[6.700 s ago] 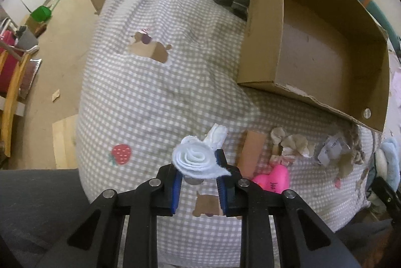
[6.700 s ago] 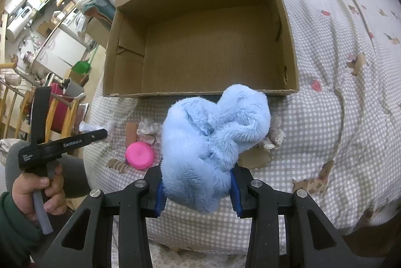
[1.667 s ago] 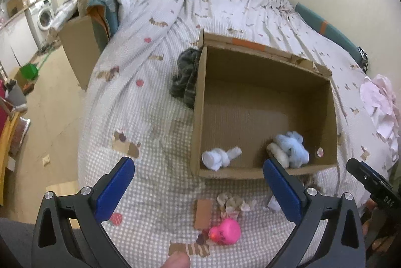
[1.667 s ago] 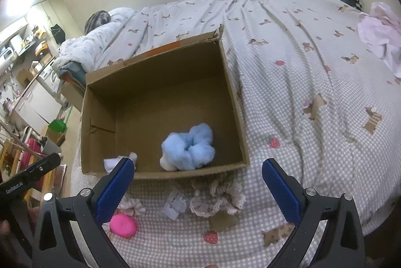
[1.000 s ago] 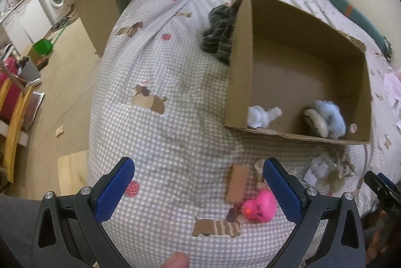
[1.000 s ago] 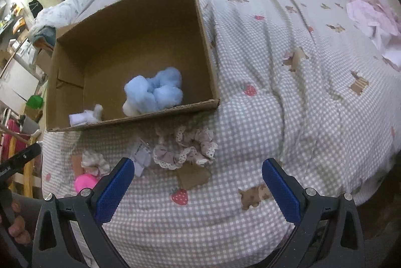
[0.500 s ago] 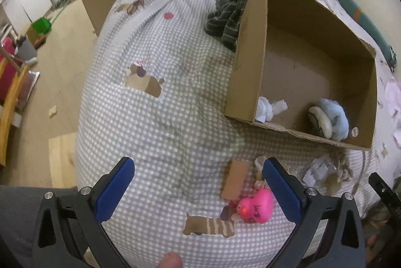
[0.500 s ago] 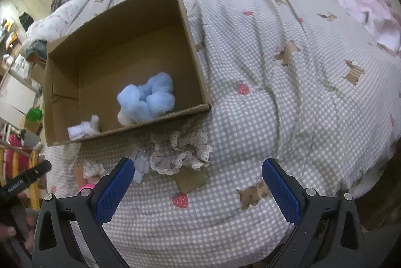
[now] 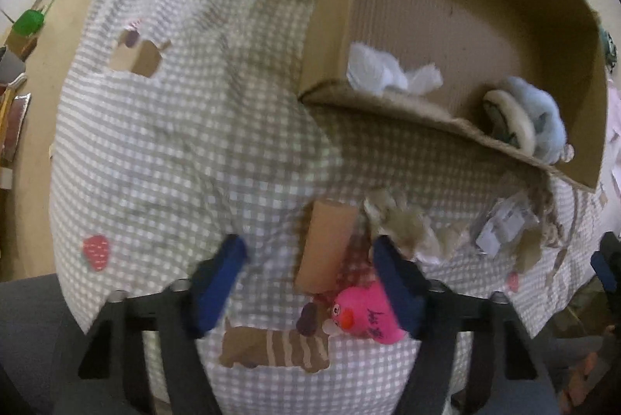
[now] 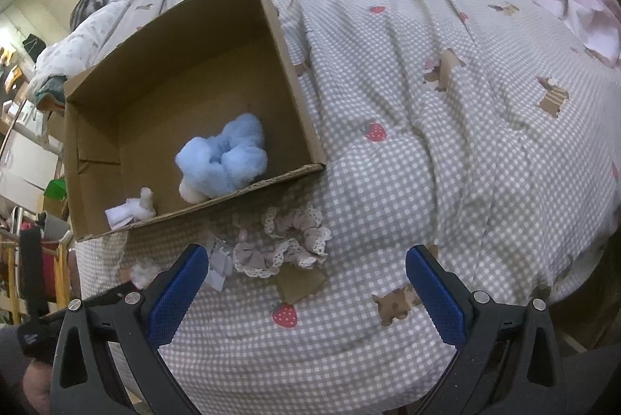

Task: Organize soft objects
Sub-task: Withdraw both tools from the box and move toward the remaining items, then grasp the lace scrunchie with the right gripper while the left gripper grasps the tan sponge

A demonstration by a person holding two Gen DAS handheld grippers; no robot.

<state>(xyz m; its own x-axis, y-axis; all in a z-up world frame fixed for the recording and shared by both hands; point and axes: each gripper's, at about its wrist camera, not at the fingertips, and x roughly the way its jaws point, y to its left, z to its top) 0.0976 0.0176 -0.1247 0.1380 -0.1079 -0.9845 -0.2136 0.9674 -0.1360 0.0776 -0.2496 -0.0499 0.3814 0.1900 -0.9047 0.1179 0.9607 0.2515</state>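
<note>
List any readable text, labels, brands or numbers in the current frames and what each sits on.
Nothing reads cleanly.
Dark handwritten scribble on the pink round plush toy: blurred, illegible.
Print on the small white paper tag lying on the checked bedspread beside the frilly beige scrunchie: too small to read.
Brown cardboard box: no markings visible.

My left claw (image 9: 306, 277) and right claw (image 10: 306, 289) look identical: black angular plastic frames with triangular cut-outs and silver screws at the joints, each ending in two blue textured pads (image 10: 176, 292), while grey trouser fabric (image 9: 35, 345) fills the lower corners.
</note>
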